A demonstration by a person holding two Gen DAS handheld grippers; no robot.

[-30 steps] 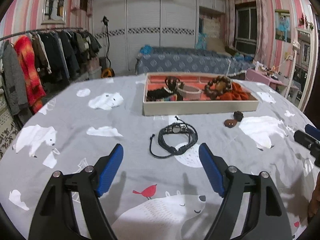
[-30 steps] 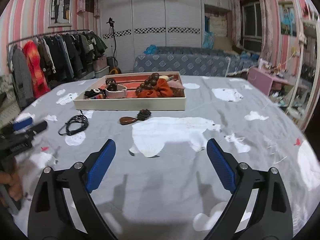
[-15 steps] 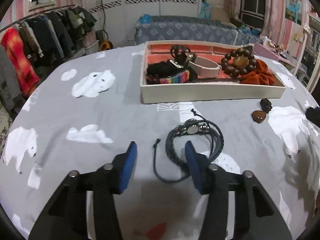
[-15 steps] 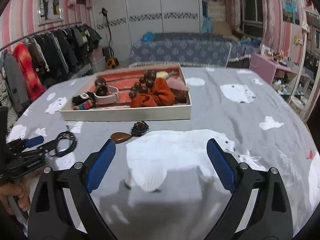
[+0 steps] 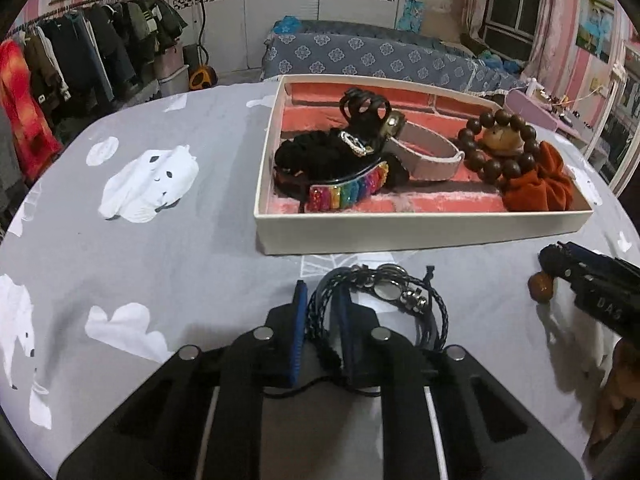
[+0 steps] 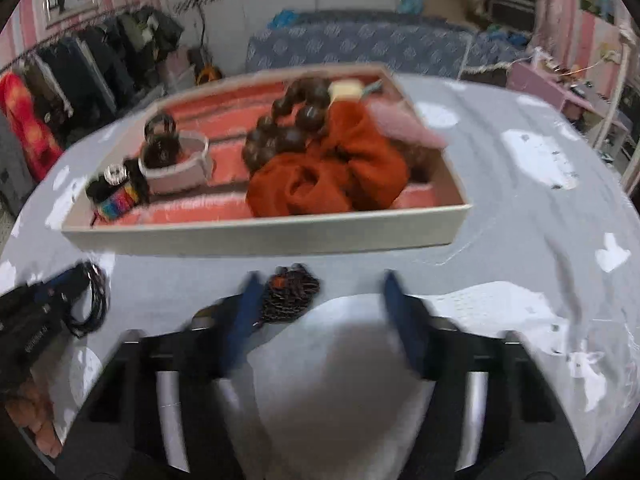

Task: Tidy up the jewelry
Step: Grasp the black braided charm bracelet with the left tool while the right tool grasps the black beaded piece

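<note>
A black braided cord bracelet lies on the grey bedspread just in front of the tray. My left gripper is closing, and its blue pads pinch the bracelet's left strands. In the right wrist view a dark knotted necklace cord sits between the fingers of my right gripper, close to the left pad and untouched by the right one; these jaws are closing too. The necklace's brown pendant shows beside the right gripper. This view is blurred.
The white tray with coral lining holds a wooden bead bracelet, an orange scrunchie, a rainbow clip and a pale strap. A clothes rack stands far left. A hand is at the right edge.
Both grippers moved forward and down toward the tray. The left jaws narrowed onto the bracelet's strands. The right jaws narrowed around the necklace cord.
</note>
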